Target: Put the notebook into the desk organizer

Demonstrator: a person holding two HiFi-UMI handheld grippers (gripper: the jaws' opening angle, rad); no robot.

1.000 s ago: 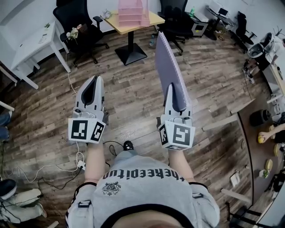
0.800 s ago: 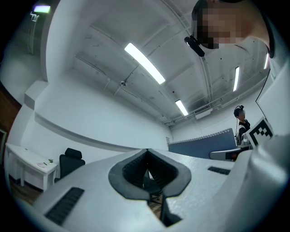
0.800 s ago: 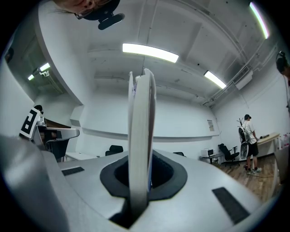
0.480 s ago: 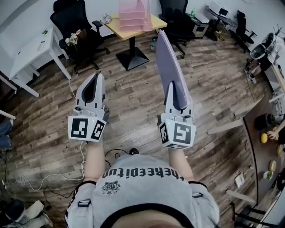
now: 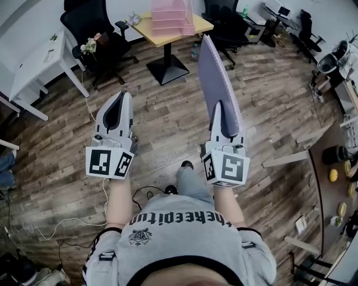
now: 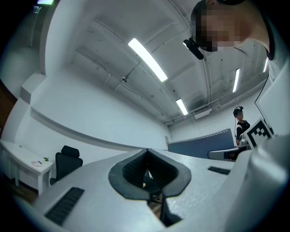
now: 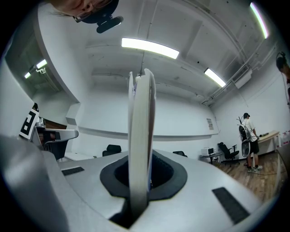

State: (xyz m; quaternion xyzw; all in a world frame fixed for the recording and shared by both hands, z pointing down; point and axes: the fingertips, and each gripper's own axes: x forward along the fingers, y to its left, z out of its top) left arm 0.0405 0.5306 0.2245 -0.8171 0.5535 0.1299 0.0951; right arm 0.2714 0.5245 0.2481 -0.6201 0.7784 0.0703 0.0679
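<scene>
A purple spiral notebook [image 5: 215, 84] stands on edge, pointing away from me, with my right gripper [image 5: 222, 111] shut on its near end. In the right gripper view the notebook [image 7: 140, 136] rises edge-on from between the dark pads [image 7: 170, 179]. My left gripper [image 5: 119, 98] is level with it on the left, shut and holding nothing; the left gripper view shows only ceiling and wall past its jaws [image 6: 149, 170]. The pink desk organizer [image 5: 170, 14] sits on a yellow table [image 5: 146, 31] at the top of the head view, well ahead of both grippers.
Black office chairs [image 5: 92, 25] flank the yellow table, and a white desk [image 5: 39, 61] stands at far left. White cables [image 5: 67, 218] trail across the wooden floor at lower left. More desks and clutter line the right side [image 5: 335, 61]. A person [image 7: 248, 136] stands far right.
My view has shifted as I walk: a leg and shoe now show between my arms. Both grippers keep their pose, the right one drifting slightly right with the notebook.
</scene>
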